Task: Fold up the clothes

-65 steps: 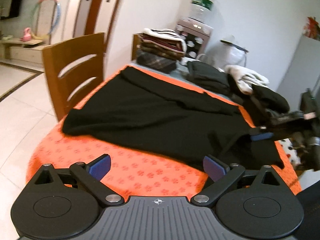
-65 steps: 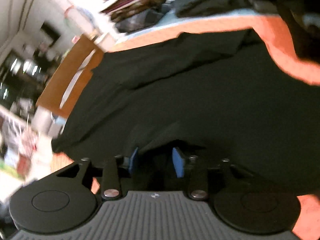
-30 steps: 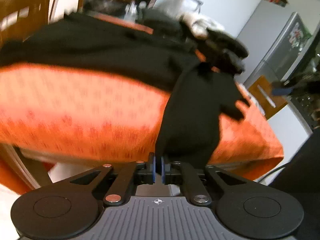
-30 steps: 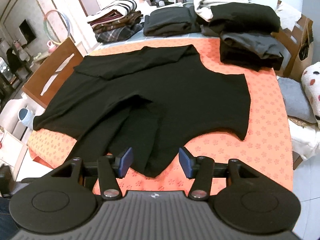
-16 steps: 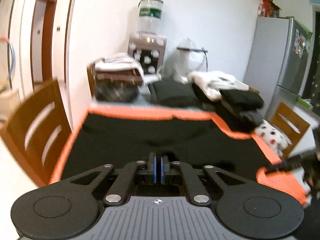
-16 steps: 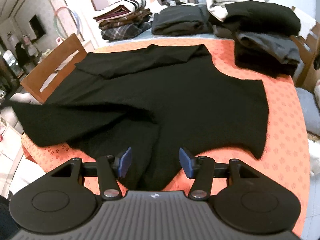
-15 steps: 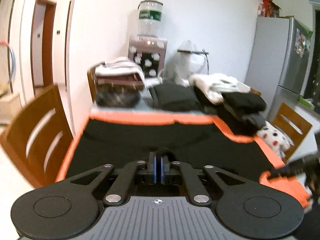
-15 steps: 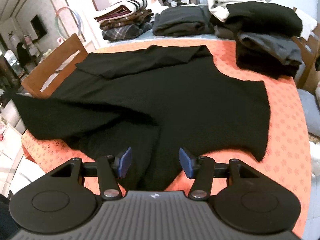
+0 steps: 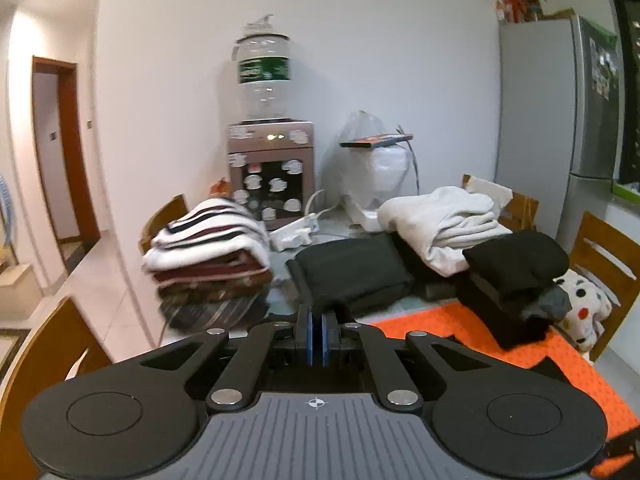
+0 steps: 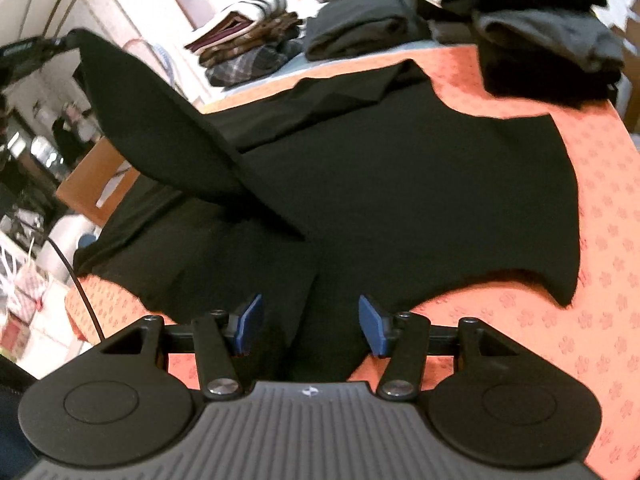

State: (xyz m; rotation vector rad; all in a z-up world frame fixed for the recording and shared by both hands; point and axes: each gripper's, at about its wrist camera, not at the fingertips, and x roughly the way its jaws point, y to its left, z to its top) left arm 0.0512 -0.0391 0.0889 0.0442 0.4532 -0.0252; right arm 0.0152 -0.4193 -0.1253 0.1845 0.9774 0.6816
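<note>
Orange cloth (image 10: 600, 264) covers the desk, with a black shirt (image 10: 400, 200) spread on it. Left claw (image 9: 316, 338) is pinched tight on a lifted sleeve (image 10: 160, 128); right claw (image 10: 310, 322) hangs wide open, empty. Next, lay the sleeve across the shirt.

A home dining room: ahead of the tongs stand a water dispenser (image 9: 270, 172), a fridge (image 9: 560, 120), wooden chairs (image 9: 600, 264) and folded laundry (image 9: 208, 248) on the table (image 9: 460, 320).
</note>
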